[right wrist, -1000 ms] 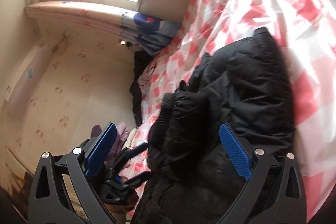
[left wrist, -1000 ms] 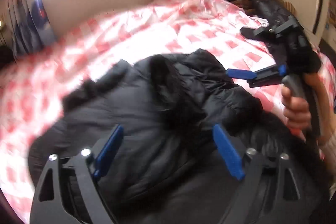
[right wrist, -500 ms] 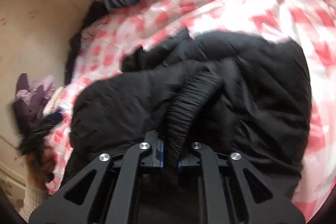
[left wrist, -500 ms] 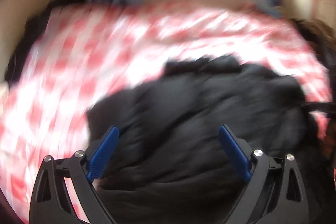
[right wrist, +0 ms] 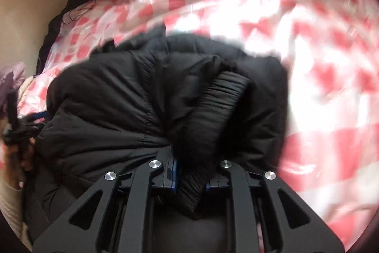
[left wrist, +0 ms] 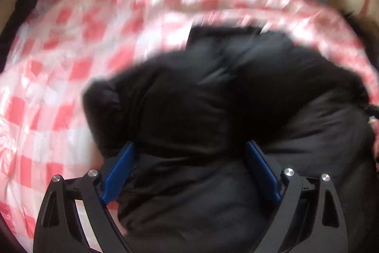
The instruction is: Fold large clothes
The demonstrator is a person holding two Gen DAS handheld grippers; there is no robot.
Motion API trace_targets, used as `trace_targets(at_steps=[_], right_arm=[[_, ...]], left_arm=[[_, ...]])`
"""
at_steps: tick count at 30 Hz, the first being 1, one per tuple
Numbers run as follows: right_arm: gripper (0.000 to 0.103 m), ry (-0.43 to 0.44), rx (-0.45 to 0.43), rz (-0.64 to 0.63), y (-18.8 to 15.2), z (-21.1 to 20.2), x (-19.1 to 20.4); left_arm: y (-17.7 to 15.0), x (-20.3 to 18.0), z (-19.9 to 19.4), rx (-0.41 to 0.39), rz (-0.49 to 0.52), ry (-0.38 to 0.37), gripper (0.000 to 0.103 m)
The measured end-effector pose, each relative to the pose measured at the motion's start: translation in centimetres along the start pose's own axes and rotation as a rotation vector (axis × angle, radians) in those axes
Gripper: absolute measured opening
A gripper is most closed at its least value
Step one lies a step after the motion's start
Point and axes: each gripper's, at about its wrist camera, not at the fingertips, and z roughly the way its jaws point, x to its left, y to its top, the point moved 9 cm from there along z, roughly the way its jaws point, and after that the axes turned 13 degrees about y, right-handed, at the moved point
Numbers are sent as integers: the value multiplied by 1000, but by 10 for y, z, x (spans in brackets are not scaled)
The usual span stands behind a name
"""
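Left wrist view: black padded jacket (left wrist: pixel 213 110) bunched on the red-and-white checked bedcover (left wrist: pixel 59 87), filling the near and right part of the picture. Left gripper (left wrist: pixel 189 167) wide apart, blue pads (left wrist: pixel 118 170) straddling a thick roll of the jacket's near edge, not pressing on it. Heavy blur on the far side, so nothing sure there beyond a pale wall.

Right wrist view: same jacket lying near centre on the bedcover (right wrist: pixel 319 63), ribbed cuff (right wrist: pixel 225 96) of a sleeve running from mid-picture down into the right gripper (right wrist: pixel 189 179). Jaws lately closing hard, then easing out a little, and now clamped on that sleeve, cloth plainly squeezed between the pads. At the far left edge, the other gripper (right wrist: pixel 21 125) in a person's hand, low beside the jacket's left side.

Step in hand, by judgement: carrying the sleeve across the body for the first fold, with the left side yet to take hold. To do it well: close the left pads on a single layer at the hem or shoulder seam rather than the whole puffy roll, likely to slip out; keep the sleeve low and taut while crossing; lay the cuff flat inside the jacket's outline before letting go, so trapped air does not spring the fold open.
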Motion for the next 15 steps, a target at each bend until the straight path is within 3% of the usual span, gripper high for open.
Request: trace_targets(at_steps=[3,5,6,7,9,10,12,13,15], right_arm=[[46,-98,-153,-54,12,-44,7],[51,-162,-204,-101,19,-49,11],[51,-167,-156,-93,16,-34,8],[52,-190,-52,-78,8,-8,-1],[52,-222,51,-102,-5,19,-18],[51,-210,66,-54,-7,14,-22],[51,-138,5,-6,-4,-25,-13],[51,-112,-19,-3,-4,-44,-7],[60,-2,-39,29,-27,-102,6]], left_arm=[[13,5,-34,-102,14,13,90],[8,2,-17,-55,14,7,90],[0,-2,6,12,27,18,90],[-10,-7,31,78,59,36,92],[-21,-3,44,103,43,28,93],[-23,5,29,126,2,12,92],[-28,21,-11,84,-27,-17,92],[-37,39,-46,47,-20,7,92],[-65,68,-85,34,-45,17,93]])
